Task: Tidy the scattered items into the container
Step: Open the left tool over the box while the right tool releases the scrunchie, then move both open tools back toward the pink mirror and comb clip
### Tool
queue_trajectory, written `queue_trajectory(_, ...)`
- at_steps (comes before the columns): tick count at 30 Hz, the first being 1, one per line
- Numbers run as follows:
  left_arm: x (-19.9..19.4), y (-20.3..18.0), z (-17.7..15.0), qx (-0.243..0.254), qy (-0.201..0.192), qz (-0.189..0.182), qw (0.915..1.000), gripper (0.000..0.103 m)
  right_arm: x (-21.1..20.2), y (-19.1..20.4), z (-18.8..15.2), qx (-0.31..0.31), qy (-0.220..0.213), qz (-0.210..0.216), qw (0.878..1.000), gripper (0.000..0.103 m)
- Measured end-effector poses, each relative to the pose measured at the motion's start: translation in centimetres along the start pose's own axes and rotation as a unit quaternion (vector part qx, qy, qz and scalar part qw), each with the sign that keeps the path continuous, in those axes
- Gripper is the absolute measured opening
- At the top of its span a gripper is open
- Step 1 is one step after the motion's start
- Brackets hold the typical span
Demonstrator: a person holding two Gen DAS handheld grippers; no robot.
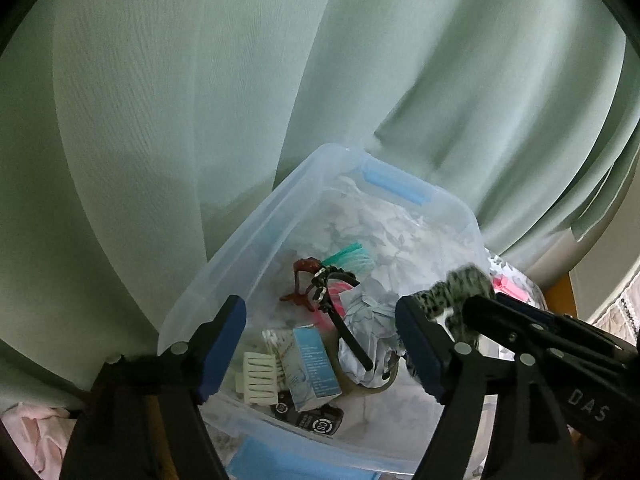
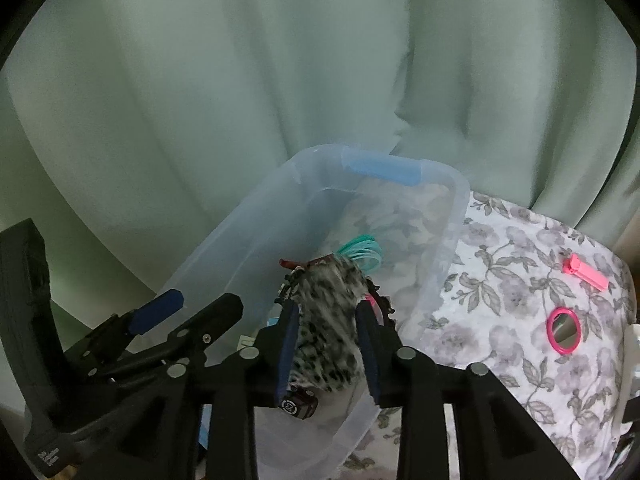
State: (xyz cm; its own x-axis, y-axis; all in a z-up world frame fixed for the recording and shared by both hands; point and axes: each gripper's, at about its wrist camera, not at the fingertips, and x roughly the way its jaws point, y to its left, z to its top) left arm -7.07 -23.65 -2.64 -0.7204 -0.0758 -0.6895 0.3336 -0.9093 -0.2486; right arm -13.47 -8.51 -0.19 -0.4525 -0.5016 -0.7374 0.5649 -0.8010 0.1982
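Observation:
A clear plastic container (image 1: 280, 216) with a blue handle holds several items: a red claw clip (image 1: 302, 282), a black headband (image 1: 348, 328), a blue box (image 1: 312, 364), a cream comb clip (image 1: 260, 376). My left gripper (image 1: 320, 348) is open and empty over the container. My right gripper (image 2: 328, 344) is shut on a black-and-white spotted fluffy scrunchie (image 2: 330, 320) and holds it above the container (image 2: 240, 248); it also shows in the left wrist view (image 1: 456, 292). A pink round mirror (image 2: 564, 330) and a pink clip (image 2: 586, 274) lie on the floral cloth.
A green curtain (image 2: 280, 80) hangs close behind the container. The floral tablecloth (image 2: 500, 320) spreads to the right of it. Pink fabric (image 1: 36, 432) lies at the lower left. A blue lid (image 1: 264, 460) sits under the container's near edge.

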Motion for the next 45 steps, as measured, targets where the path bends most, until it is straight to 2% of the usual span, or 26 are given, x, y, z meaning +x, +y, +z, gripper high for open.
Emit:
queue_trajectory(4,-0.5,-0.5,0.0,0.004,-0.002,0.006,1.0000,0.082,-0.9,-0.4,-0.2,0.008,-0.009,0.010,1.000,0.048)
queue_trajectory(8,-1.1,-1.0,0.0,0.008,-0.005,0.012,0.9999,0.082,-2.1,-0.8,-0.6,0.014,-0.019,0.017,1.000,0.054)
queue_trajectory(14,-2.4,-3.0,-0.1,0.025,-0.021,0.017,0.9993,0.082,-4.5,-2.2,-1.4,0.031,-0.041,0.020,0.998,0.056)
queue_trajectory(18,-3.4,-4.2,-0.2,0.035,-0.033,0.018,0.9987,0.091,-6.2,-3.1,-2.0,0.043,-0.056,0.022,0.997,0.056)
queue_trajectory(20,-3.9,-5.1,-0.3,0.043,-0.042,0.014,0.9981,0.091,-7.0,-3.6,-2.3,0.048,-0.063,0.023,0.997,0.060)
queue_trajectory(25,-5.0,-7.2,-0.8,0.067,-0.059,0.001,0.9960,0.094,-9.0,-5.2,-3.5,0.065,-0.083,0.020,0.994,0.061)
queue_trajectory(37,-6.8,-12.3,-2.3,0.119,-0.090,-0.010,0.9888,0.100,-12.7,-9.2,-6.6,0.099,-0.123,0.006,0.987,0.071)
queue_trajectory(39,-7.0,-13.1,-2.6,0.125,-0.096,-0.015,0.9874,0.100,-13.3,-9.9,-7.1,0.106,-0.129,0.002,0.986,0.074)
queue_trajectory(43,-6.9,-14.7,-3.1,0.139,-0.098,-0.024,0.9851,0.101,-14.3,-11.6,-8.1,0.124,-0.141,-0.004,0.982,0.096)
queue_trajectory(45,-6.7,-15.5,-3.4,0.147,-0.096,-0.027,0.9841,0.101,-14.7,-12.4,-8.5,0.132,-0.148,-0.007,0.980,0.101)
